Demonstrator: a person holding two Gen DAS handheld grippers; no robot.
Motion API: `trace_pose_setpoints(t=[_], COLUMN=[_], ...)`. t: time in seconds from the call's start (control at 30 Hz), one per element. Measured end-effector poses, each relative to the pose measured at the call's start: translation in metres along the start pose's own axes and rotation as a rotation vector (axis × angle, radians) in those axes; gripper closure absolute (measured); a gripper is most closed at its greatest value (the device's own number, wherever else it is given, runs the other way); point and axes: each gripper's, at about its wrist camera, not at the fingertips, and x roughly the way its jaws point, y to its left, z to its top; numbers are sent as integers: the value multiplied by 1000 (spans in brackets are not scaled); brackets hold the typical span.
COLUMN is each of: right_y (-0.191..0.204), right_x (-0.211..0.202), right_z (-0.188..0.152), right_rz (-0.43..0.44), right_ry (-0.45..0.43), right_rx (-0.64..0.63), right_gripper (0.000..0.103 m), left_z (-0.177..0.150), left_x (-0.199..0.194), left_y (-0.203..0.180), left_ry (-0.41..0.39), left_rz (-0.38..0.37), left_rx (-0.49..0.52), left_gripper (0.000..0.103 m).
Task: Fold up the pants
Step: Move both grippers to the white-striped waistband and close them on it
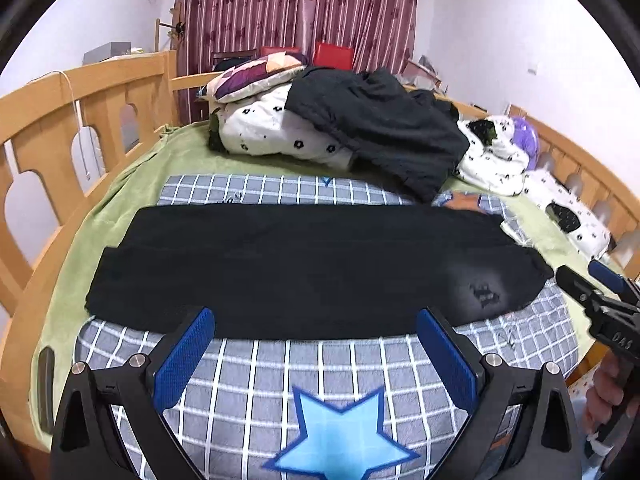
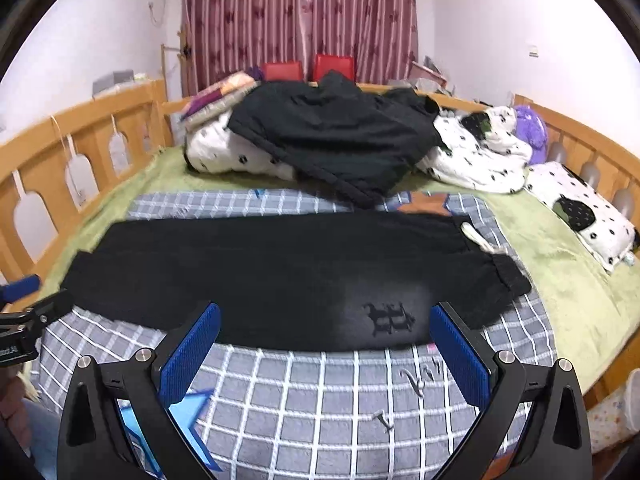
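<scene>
Jaws of both grippers stand apart, empty, short of the black pants (image 1: 304, 268).
Pants lie crosswise on the checked blanket (image 1: 352, 364), long axis left-right; left gripper (image 1: 316, 334) and right gripper (image 2: 326, 330) equally near.

black pants (image 1: 312, 272), flat and lengthwise-folded across the checked blanket (image 1: 248, 384)

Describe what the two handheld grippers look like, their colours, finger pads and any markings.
Both match: the left gripper and right gripper have black angular frames with silver round bolts. Each finger carries a flat rectangular blue textured pad. Small white lettering marks the black bodies; it is too blurred to read surely.
</scene>
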Motion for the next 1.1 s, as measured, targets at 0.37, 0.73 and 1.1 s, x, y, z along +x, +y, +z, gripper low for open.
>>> trace_pose_setpoints(t=[0.37,0.73,1.1], right_y=[-85,-170,-171], right_x=[45,157,214], right_z=[30,-111,-107], right_rz=[-85,1,93], right_ry=[3,279,237], right_rx=[-90,174,394], right_gripper=[1,27,75], left_z=[14,-101,-90], left_x=[55,140,181], left_y=[71,192,240], left_ry=[8,164,129], left_rz=[85,-24,11], left_rx=[-11,-396,-665], left_gripper=[1,11,61])
